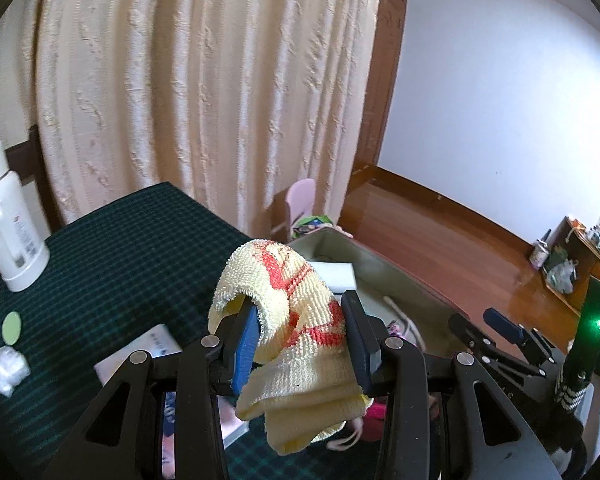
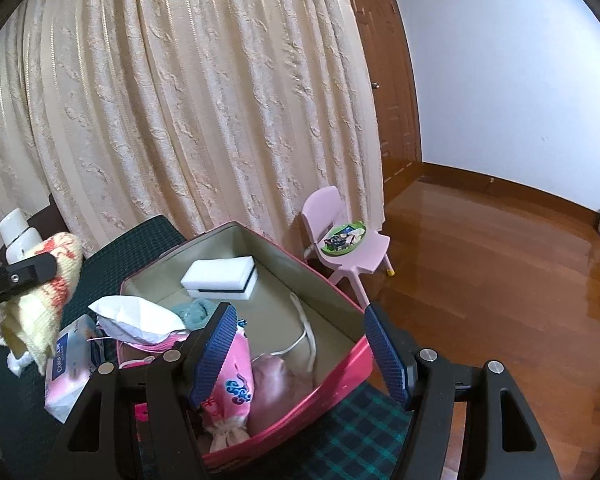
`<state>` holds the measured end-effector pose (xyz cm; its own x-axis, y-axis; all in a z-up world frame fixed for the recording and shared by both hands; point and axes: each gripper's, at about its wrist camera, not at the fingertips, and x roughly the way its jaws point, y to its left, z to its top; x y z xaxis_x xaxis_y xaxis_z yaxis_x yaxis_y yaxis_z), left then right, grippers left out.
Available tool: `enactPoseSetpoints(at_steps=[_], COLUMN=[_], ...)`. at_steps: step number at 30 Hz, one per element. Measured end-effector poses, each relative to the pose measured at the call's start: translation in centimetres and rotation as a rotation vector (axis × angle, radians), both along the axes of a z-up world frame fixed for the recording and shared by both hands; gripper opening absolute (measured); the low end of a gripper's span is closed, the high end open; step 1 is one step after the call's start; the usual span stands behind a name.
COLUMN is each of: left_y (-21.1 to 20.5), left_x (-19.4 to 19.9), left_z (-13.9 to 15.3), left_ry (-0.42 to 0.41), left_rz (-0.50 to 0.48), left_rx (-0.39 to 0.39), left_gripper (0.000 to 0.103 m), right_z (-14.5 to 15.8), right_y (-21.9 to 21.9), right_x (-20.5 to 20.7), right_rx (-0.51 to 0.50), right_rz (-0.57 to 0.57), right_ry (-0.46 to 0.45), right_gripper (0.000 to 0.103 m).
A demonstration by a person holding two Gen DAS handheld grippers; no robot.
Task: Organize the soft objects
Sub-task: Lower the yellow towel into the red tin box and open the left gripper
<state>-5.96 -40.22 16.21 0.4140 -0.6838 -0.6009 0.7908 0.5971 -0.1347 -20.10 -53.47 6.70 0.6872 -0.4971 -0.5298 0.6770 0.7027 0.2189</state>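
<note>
My left gripper [image 1: 300,312] is shut on a yellow knitted cloth with red pattern [image 1: 296,320] and holds it up above the green checked table; the cloth also shows in the right wrist view [image 2: 46,292], left of the box. A pink storage box [image 2: 340,368] with an olive lining holds a white sponge [image 2: 220,276], a teal knitted piece [image 2: 196,310], a pink pouch [image 2: 232,384] and a white cord [image 2: 304,328]. My right gripper [image 2: 300,344] is open and empty, above the near end of the box.
A white thermos [image 1: 8,220] stands at the table's left, with a green disc [image 1: 12,326] and crumpled tissue [image 1: 10,366]. A tissue pack [image 2: 66,376] and a white wipe packet [image 2: 136,320] lie left of the box. A pink child's chair [image 2: 348,240] stands by the curtain.
</note>
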Motion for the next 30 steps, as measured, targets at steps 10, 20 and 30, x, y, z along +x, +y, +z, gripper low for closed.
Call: enactPoseSetpoints(at_steps=[10, 20, 30], left_y=[-3.3, -4.2, -3.4], left_x=[-0.4, -0.9, -0.8], left_z=[-0.9, -1.3, -1.6], left_ry=[0.047, 0.065, 0.037], left_rz=[-0.063, -0.111, -0.058], left_rx=[-0.007, -0.027, 0.018], left_gripper=[0.041, 0.063, 0.067], right_z=[-0.2, -0.4, -0.4], right_y=[-0.8, -1.0, -1.1], right_x=[-0.5, -0.8, -0.5], right_rx=[0.004, 0.006, 0.007], right_rz=[-0.023, -0.030, -0.030], right_ry=[0.001, 0.000, -0.003], right_gripper=[0.070, 0.070, 0.070])
